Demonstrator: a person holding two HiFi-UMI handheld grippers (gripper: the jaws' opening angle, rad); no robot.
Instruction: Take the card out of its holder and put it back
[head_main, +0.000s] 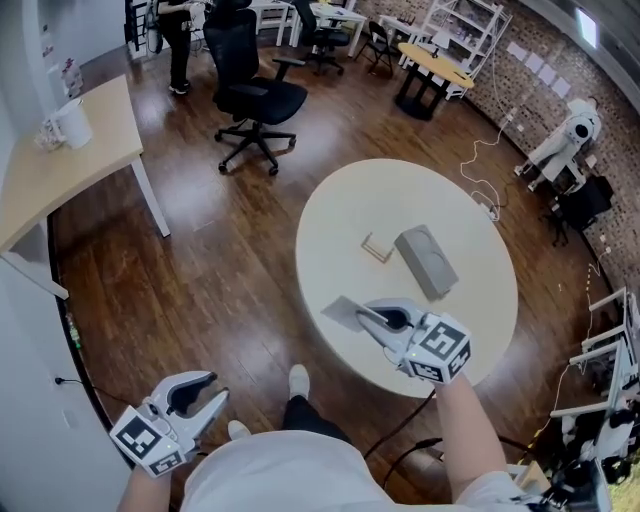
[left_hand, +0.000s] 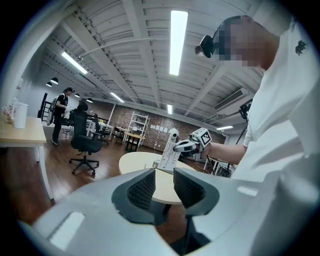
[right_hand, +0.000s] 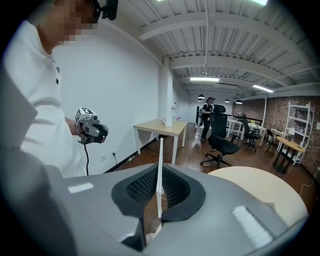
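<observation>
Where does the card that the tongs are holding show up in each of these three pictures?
Head view: the card sticks out left of the right tongs, at the near edge of the round table.
Left gripper view: centre, the card seen face-on above the table.
Right gripper view: centre, the card seen edge-on, a thin white strip pinched between the pads.
Shared landmark: the black office chair.
</observation>
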